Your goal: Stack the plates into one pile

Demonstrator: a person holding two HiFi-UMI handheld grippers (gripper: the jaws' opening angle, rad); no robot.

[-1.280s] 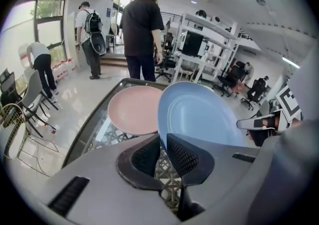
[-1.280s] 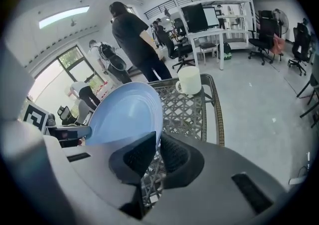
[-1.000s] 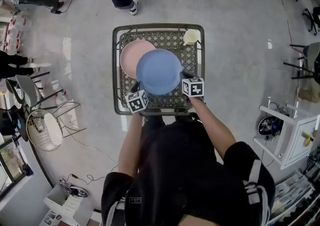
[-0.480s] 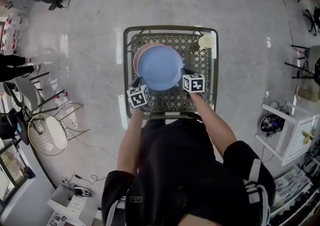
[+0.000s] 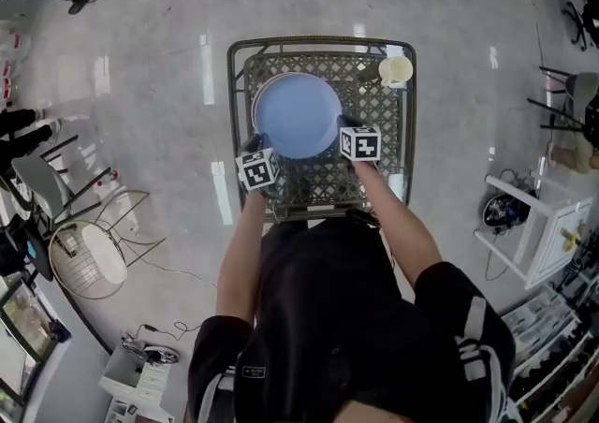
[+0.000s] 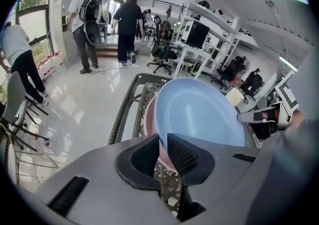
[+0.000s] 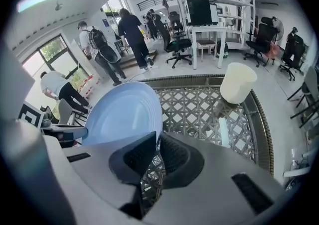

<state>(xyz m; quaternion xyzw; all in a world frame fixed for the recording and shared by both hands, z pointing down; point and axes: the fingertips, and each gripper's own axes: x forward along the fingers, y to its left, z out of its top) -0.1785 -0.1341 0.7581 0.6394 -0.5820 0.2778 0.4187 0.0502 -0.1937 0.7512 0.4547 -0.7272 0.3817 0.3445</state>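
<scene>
Both claws are clamped on the blue plate (image 5: 298, 115). The left gripper (image 6: 163, 142) bites its left rim, and its jaws have just eased open slightly with the rim between them. The right gripper (image 7: 158, 137) bites the right rim. The blue plate sits over the pink plate (image 6: 150, 116) on the lattice table (image 5: 328, 182), hiding nearly all of it (I can't tell if they touch). A cup (image 5: 395, 70) stands at the far right corner, well apart.

Lattice table (image 5: 323, 182) on my feed: a pink plate (image 6: 150, 119) and a cream cup (image 5: 395, 70) sit on it.
</scene>
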